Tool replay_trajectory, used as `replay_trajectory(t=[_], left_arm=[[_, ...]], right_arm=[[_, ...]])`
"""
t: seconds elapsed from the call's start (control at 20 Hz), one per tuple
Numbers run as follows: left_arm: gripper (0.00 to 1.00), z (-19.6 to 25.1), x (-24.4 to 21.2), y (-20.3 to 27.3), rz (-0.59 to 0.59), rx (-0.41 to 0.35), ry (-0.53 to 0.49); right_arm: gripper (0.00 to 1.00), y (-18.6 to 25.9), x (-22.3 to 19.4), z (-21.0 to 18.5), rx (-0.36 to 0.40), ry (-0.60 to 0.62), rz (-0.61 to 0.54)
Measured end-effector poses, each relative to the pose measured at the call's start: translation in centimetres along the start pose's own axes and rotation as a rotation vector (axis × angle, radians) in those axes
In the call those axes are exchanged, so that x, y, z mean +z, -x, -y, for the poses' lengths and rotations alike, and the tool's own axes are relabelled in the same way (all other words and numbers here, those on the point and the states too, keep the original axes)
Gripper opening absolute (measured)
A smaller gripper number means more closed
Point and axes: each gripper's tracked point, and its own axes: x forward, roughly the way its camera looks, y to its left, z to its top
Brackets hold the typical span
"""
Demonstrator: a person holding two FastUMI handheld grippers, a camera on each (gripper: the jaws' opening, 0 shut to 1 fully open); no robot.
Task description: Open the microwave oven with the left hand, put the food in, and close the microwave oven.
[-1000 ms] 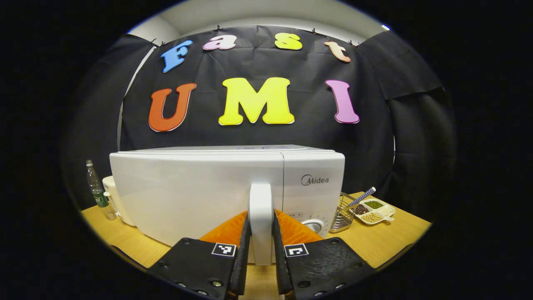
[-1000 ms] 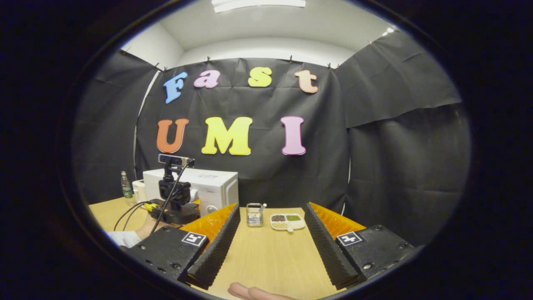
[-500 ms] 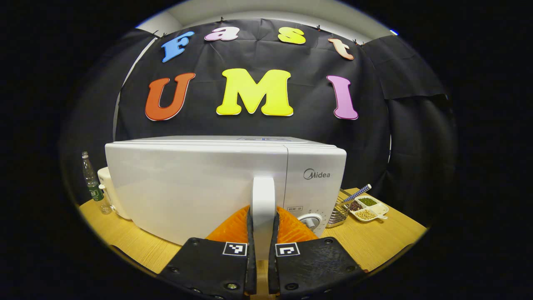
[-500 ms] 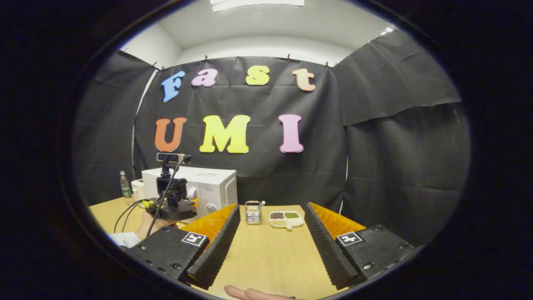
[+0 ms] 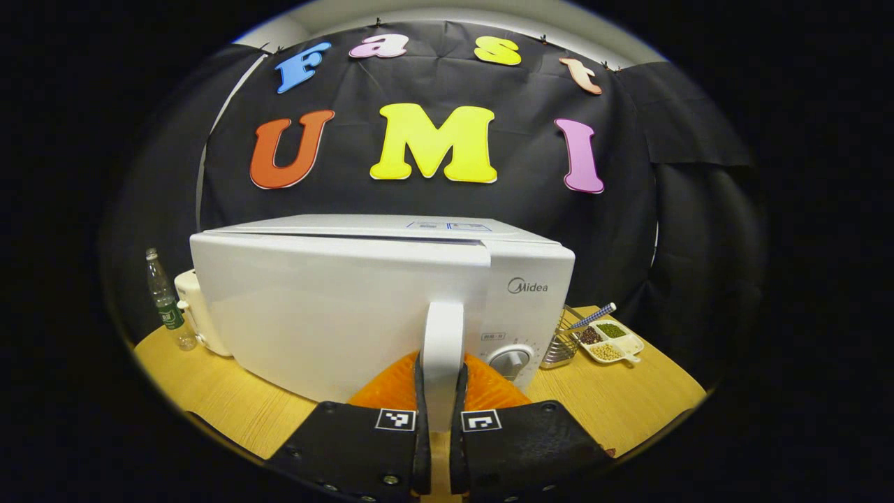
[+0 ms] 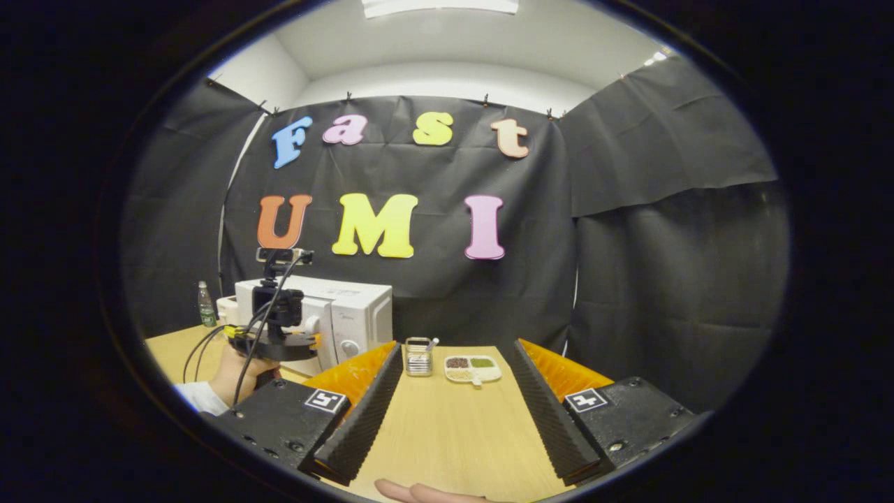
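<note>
At the bottom centre of the left gripper view, the left tongs [image 5: 439,447] are clamped on the vertical door handle [image 5: 442,349], one finger pressing each side. Behind it, the microwave [image 5: 363,293] fills the middle of the frame; a gap along the door's upper edge shows the door just ajar.

Step in hand: opening the door. Pull along the door's arc about its hinge, judged to be at frame left, not straight back. Keep the grip square so the handle does not slip out.

In the right gripper view, the right tongs [image 6: 452,412] are spread wide and empty over the tabletop [image 6: 454,433]. The food dish [image 6: 473,369] lies beyond them, centre frame, beside a wire basket [image 6: 418,356].
</note>
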Motion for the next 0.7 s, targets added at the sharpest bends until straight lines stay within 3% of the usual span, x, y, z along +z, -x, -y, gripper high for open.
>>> replay_trajectory(t=[0.05, 0.1, 0.15, 0.2, 0.4, 0.45, 0.5, 0.7], left_arm=[[0.1, -0.1, -0.1, 0.7, 0.008, -0.015, -0.004], [0.1, -0.3, -0.1, 1.4, 0.011, -0.027, -0.01], [0.1, -0.4, -0.4, 2.3, 0.006, -0.039, -0.022], [0.1, -0.8, -0.5, 3.3, 0.013, -0.046, -0.02], [0.1, -2.1, -1.4, 7.1, 0.008, -0.089, -0.018], [0.1, -2.6, -1.7, 8.2, 0.006, -0.093, -0.017], [0.1, -3.2, -1.9, 9.3, 0.009, -0.092, -0.02], [0.11, -6.2, -2.7, 13.2, 0.024, -0.075, -0.039]], right_arm=[[0.99, -0.1, -0.1, -0.1, 0.0, -0.003, -0.004], [0.99, -0.1, 0.0, -0.3, 0.0, -0.005, -0.005], [0.91, 0.0, -0.1, -0.5, -0.001, -0.006, -0.008], [0.99, 0.1, -0.1, -0.7, 0.0, -0.007, -0.014], [0.99, 0.9, 0.8, -2.1, 0.011, 0.016, -0.008], [0.91, 1.2, 0.9, -2.5, 0.012, 0.02, -0.005], [0.99, 1.7, 1.0, -3.0, 0.019, 0.02, -0.009], [0.99, 3.0, 1.3, -4.8, 0.037, 0.024, -0.018]])
